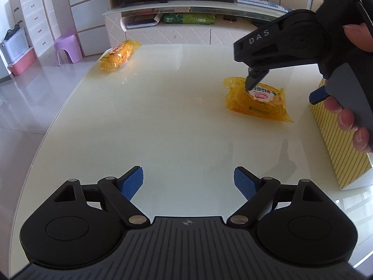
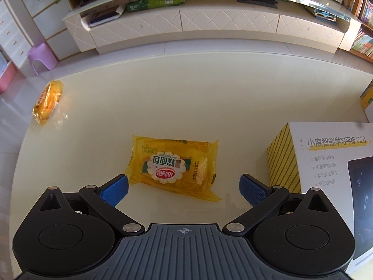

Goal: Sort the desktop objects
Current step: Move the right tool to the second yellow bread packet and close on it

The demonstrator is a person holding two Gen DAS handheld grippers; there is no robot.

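A yellow bread packet with a white flower label lies on the cream table, just ahead of my open right gripper, whose blue pads straddle its near edge. In the left wrist view the same packet lies at the right, with the right gripper above it. A second yellow packet lies at the table's far left; it also shows in the right wrist view. My left gripper is open and empty over the near table.
A white box with yellow striped sides stands at the right of the table, also in the left wrist view. Beyond the table are a white TV cabinet and a purple stool.
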